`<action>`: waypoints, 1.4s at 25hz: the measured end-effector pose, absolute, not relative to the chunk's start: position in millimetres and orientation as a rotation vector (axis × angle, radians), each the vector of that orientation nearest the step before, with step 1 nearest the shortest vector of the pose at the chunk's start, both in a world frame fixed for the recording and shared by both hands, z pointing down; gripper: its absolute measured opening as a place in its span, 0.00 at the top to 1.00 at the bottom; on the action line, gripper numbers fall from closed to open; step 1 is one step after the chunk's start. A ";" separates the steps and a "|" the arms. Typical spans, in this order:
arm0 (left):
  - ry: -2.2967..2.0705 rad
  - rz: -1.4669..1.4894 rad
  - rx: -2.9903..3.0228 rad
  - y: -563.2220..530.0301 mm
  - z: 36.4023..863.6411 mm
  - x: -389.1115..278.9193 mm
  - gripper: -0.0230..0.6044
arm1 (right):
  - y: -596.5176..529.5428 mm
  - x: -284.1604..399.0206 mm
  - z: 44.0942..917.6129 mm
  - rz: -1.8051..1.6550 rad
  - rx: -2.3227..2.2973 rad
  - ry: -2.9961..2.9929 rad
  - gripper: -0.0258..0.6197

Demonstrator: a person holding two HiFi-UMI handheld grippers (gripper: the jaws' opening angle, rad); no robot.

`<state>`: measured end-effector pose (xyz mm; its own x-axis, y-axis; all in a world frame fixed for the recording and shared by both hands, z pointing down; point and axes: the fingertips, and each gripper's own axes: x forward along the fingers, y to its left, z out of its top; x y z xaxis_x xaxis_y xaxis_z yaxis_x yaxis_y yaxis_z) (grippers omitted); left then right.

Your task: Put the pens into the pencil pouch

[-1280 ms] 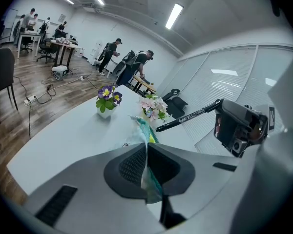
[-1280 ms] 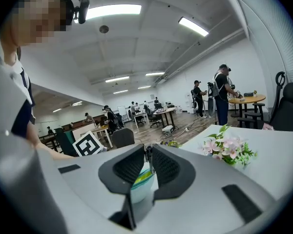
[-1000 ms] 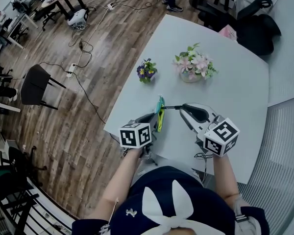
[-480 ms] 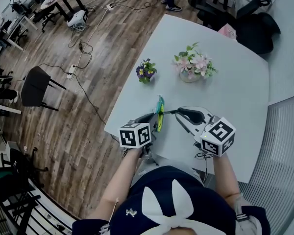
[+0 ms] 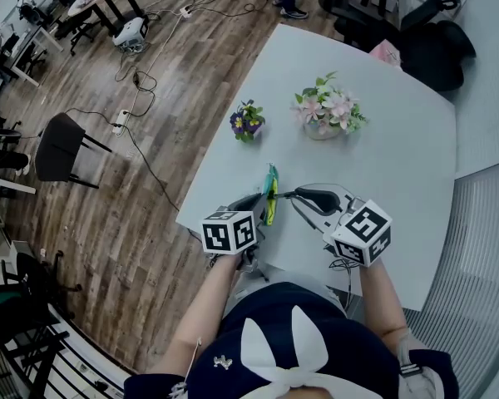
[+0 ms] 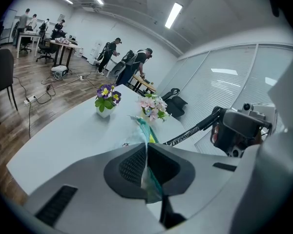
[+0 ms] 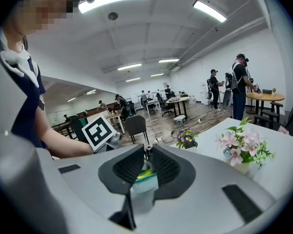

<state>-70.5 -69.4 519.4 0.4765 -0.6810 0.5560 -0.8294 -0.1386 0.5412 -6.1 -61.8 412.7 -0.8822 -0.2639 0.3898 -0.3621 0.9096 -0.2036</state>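
The teal and yellow pencil pouch [image 5: 270,191] lies near the table's front left edge. My left gripper [image 5: 260,201] is shut on the pouch's near edge; in the left gripper view the teal fabric [image 6: 147,145] is pinched between its jaws [image 6: 146,155]. My right gripper [image 5: 301,196] is shut on a black pen [image 5: 284,194] that lies level and points left, its tip at the pouch's mouth. The printed pen barrel [image 6: 188,132] shows in the left gripper view. In the right gripper view the pen's end [image 7: 146,151] sits between the jaws, with the pouch [image 7: 144,175] just beyond.
A small pot of purple flowers [image 5: 247,124] and a larger pot of pink flowers [image 5: 327,112] stand further back on the pale table [image 5: 399,165]. The table's left edge runs close beside the pouch. A black chair [image 5: 62,146] and cables are on the wooden floor.
My right gripper has moved left and slightly down with the pen, bringing its tip up to the pouch. The left gripper and the pouch have stayed put.
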 end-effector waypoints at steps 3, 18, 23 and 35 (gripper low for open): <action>-1.259 0.214 1.882 -69.7 518.5 -68.6 0.91 | -58.0 -10.2 417.6 0.371 0.435 -2.698 0.87; -1.246 0.200 1.892 -69.2 514.1 -63.2 0.91 | -53.8 -27.0 443.6 0.330 0.396 -2.637 0.87; -1.239 0.194 1.899 -69.0 511.2 -59.7 0.91 | -56.9 -30.1 453.2 0.354 0.410 -2.629 0.87; -1.229 0.196 1.898 -68.0 512.5 -55.6 0.91 | -57.2 -29.3 482.1 0.454 0.414 -2.574 0.87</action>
